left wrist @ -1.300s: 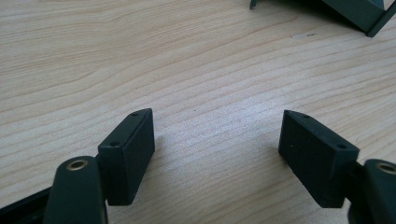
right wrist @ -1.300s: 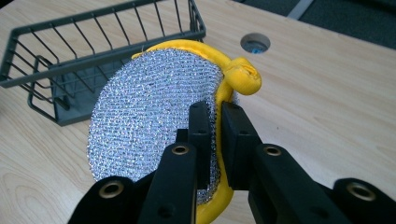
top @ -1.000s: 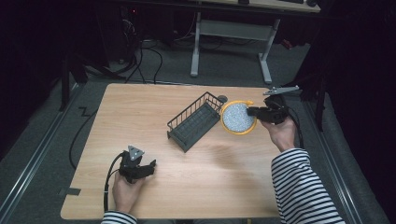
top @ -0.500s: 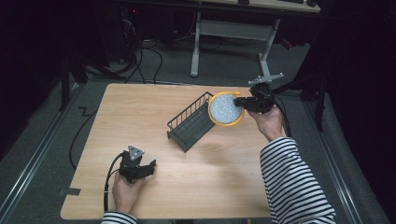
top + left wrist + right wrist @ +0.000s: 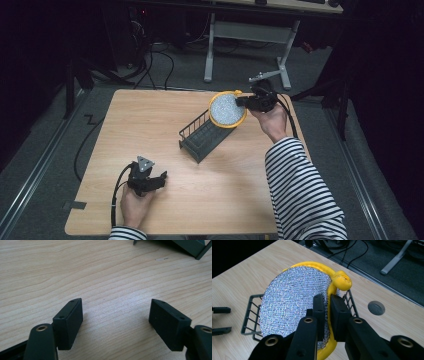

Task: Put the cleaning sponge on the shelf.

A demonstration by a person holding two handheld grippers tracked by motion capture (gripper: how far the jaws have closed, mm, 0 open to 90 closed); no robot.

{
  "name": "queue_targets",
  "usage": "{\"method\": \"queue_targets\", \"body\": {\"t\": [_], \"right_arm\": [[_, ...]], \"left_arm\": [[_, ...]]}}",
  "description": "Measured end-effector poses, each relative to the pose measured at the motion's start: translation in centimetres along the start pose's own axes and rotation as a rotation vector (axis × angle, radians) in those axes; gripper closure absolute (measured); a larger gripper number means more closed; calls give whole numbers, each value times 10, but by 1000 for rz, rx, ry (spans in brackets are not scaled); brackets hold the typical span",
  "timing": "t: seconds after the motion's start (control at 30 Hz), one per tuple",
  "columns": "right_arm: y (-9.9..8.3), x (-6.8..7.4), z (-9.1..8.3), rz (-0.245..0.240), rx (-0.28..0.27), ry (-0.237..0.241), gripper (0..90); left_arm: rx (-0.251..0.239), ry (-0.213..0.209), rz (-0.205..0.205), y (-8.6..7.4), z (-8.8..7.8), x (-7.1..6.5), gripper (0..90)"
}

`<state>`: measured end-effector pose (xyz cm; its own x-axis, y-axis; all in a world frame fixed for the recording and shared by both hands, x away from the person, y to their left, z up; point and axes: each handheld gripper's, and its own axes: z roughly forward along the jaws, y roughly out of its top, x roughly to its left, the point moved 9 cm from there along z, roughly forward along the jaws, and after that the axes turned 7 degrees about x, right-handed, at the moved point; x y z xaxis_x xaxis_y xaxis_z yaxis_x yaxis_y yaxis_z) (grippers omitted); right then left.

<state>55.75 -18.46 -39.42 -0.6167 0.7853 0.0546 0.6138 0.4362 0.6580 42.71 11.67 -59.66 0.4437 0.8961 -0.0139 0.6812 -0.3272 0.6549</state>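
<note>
Black two-jaw tool (image 5: pixel 240 101), brass-ringed screw holes; black-and-white striped sleeve (image 5: pixel 300 190).

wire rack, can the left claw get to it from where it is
Probably yes: the left claw sits open on bare table, nothing between it and the wire rack; the right claw holds the scrubber over its far end.

My left gripper (image 5: pixel 116 315) has its two black block-shaped jaws spread wide apart, with nothing between them. They are low over the pale wooden table top (image 5: pixel 75 270), and I see its grain between them. At the upper right edge there is a corner of a dark green object (image 5: pixel 192 246); I cannot tell what it is.
</note>
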Motion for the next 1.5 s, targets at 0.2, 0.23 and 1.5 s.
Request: {"method": "queue_targets", "body": {"t": [0.2,0.23,1.5], "right_arm": [[9,6,11,1,-3,12,833],[11,7,16,1,2,12,833],[6,7,88,7,106,-60,825]], "left_arm": [[0,0,0,0,0,0,278],[0,0,-1,0,0,0,278],[-1,5,0,0,0,0,287]]}}
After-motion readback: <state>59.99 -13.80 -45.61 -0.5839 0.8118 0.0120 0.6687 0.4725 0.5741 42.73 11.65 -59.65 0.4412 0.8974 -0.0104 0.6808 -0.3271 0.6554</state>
